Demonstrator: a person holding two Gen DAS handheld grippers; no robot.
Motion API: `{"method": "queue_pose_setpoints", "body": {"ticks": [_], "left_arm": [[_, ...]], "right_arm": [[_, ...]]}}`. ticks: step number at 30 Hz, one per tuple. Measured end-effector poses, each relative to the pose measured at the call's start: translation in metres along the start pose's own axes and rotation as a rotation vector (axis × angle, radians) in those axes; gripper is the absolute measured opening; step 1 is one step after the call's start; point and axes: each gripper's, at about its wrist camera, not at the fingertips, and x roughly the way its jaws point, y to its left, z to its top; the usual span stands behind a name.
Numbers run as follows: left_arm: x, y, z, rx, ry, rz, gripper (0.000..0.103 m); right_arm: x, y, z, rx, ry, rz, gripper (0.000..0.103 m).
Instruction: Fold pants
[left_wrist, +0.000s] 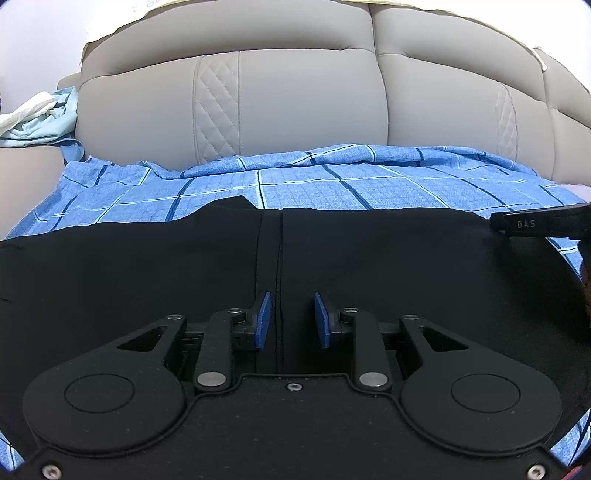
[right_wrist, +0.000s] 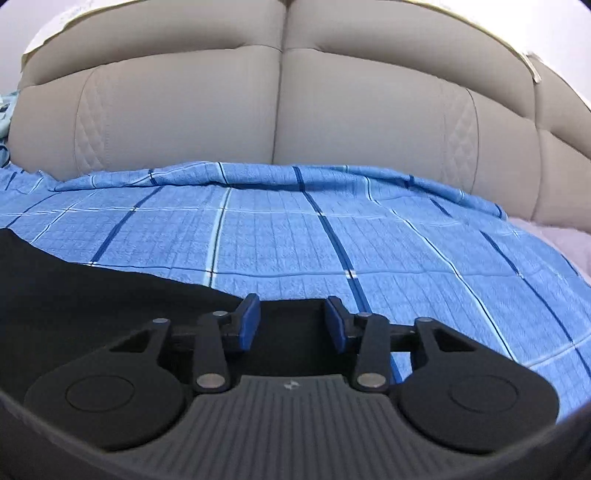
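- My left gripper sits lowest and nearest, its 2 blue pads spread apart with nothing between them but the cloth below; I judge I keep it wide so it can straddle the centre seam before a pinch.
- The pants lie flat and black right under that gripper, spread wide across the blanket, the seam running straight away from me between the pads.
- My right gripper hovers at the pants' right end, its pads also parted and gripping nothing; black cloth shows between them and its edge ends just beyond the tips. I judge I hold it there to take that edge for a fold.
- In the left wrist view the right gripper's tip reaches the pants' far right corner, which fits that plan.
- The pants' far edge has 1 small raised corner; I would flatten it before folding.
- The surface is a blue checked blanket, soft and a little rumpled along its back edge, so cloth may drag on it.
- Behind stands a beige padded sofa back with quilted strips.
- Far left, a pale blue and white bundle of cloth lies on the armrest, well apart from the pants.
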Motion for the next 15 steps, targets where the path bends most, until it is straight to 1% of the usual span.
{"method": "queue_pose_setpoints", "body": {"ticks": [1, 2, 3, 6, 8, 10, 11, 12, 13, 15], "left_arm": [[0.0, 0.001, 0.002, -0.009, 0.012, 0.0, 0.029], [-0.001, 0.003, 0.004, -0.023, 0.024, -0.003, 0.033], [-0.001, 0.007, 0.006, -0.05, 0.038, -0.013, 0.034], [-0.005, 0.023, 0.009, -0.132, 0.061, -0.034, 0.034], [-0.011, 0.033, 0.01, -0.159, 0.058, -0.029, 0.034], [-0.02, 0.043, 0.011, -0.162, 0.043, -0.01, 0.036], [-0.024, 0.048, 0.011, -0.163, 0.037, 0.001, 0.042], [-0.029, 0.055, 0.012, -0.167, 0.032, 0.014, 0.05], [-0.033, 0.061, 0.012, -0.172, 0.03, 0.026, 0.054], [-0.041, 0.076, 0.012, -0.187, 0.028, 0.051, 0.069]], "right_arm": [[-0.005, 0.003, 0.001, 0.006, 0.0, 0.002, 0.062], [-0.013, 0.004, 0.0, 0.017, -0.01, 0.016, 0.066], [-0.023, 0.008, 0.0, 0.026, -0.032, 0.032, 0.07], [-0.052, 0.015, -0.01, 0.03, -0.095, 0.05, 0.08], [-0.07, 0.022, -0.021, 0.018, -0.116, 0.069, 0.081], [-0.083, 0.031, -0.033, -0.003, -0.126, 0.083, 0.083], [-0.088, 0.037, -0.041, -0.02, -0.123, 0.091, 0.084], [-0.093, 0.045, -0.049, -0.04, -0.114, 0.094, 0.084], [-0.097, 0.052, -0.054, -0.059, -0.104, 0.096, 0.084], [-0.107, 0.067, -0.063, -0.093, -0.101, 0.11, 0.085]]}}
